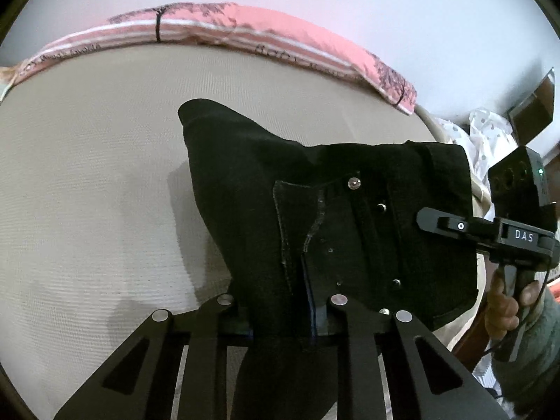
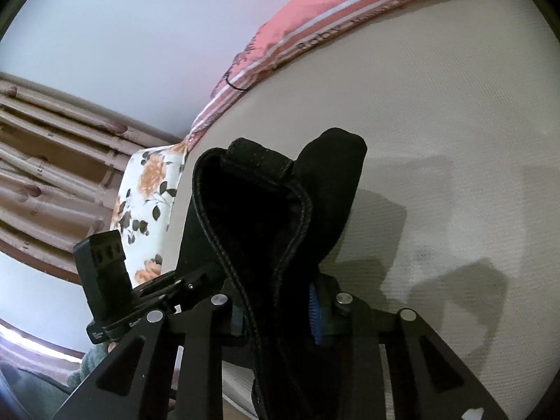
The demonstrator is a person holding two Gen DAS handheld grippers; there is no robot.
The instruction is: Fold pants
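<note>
Black pants (image 1: 315, 203) hang lifted above the beige mattress (image 1: 87, 175), waist end toward me, with metal buttons and the fly showing. My left gripper (image 1: 283, 318) is shut on the waist cloth at the bottom of the left wrist view. My right gripper (image 1: 430, 218) comes in from the right and pinches the waistband's far side. In the right wrist view the stitched waistband of the pants (image 2: 252, 217) runs down between the jaws of my right gripper (image 2: 276, 315), which is shut on it. The left gripper (image 2: 196, 276) shows at the left, half hidden behind the cloth.
A pink striped pillow (image 1: 245, 31) lies along the mattress's far edge against a pale wall. A floral cushion (image 2: 147, 192) and a brown curtain (image 2: 52, 161) are off the mattress's side. A person's hand (image 1: 504, 301) holds the right gripper's handle.
</note>
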